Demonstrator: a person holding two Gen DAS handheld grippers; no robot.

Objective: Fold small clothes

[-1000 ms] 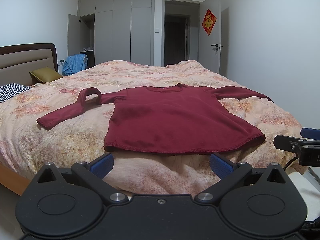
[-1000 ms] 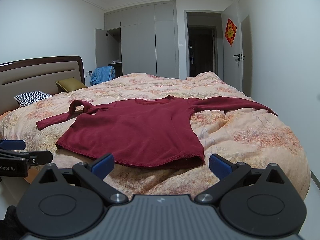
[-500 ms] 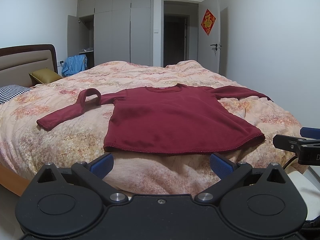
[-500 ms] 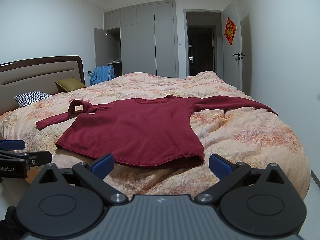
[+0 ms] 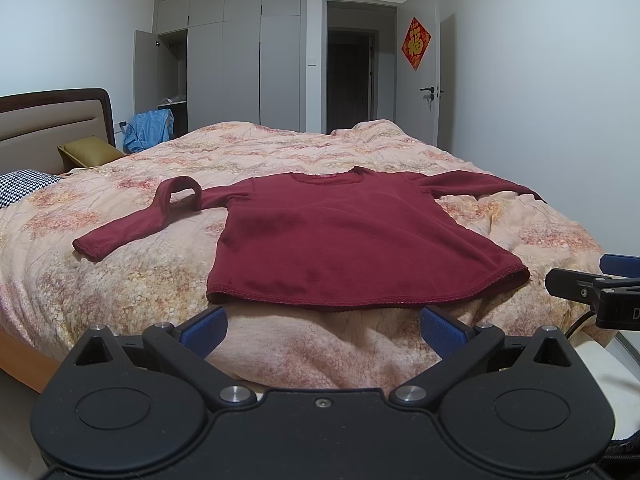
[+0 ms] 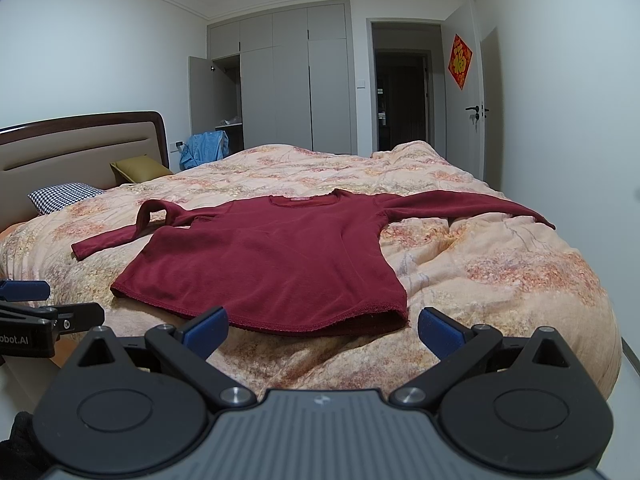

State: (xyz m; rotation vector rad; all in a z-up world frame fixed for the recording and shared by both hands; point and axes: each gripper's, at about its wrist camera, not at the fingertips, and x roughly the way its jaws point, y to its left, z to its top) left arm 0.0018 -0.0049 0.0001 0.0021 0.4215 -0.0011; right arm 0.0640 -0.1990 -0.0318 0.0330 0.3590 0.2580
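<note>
— Hovering wide apart, left tool [image 5: 322,326] and right tool [image 6: 322,326]? Gripping anything?

— Spread fully, both; holding nothing, touching nothing, short of the hem.

— Lying where, the red sweater [image 5: 340,240]?

— Flat on the floral quilt [image 5: 280,152], one sleeve looped up, the other stretched out.

— Counted?

— One sweater, two tools, two pillows [image 6: 66,196] by the headboard [image 6: 80,152].

Shirt: a red shirt [image 5: 352,240] lies flat on the bed [image 5: 120,288], arms spread out.
My left tool [image 5: 322,328]: wide open, near the shirt's bottom edge, not touching.
My right tool [image 5: 592,284]: peeks in at the side.
</note>
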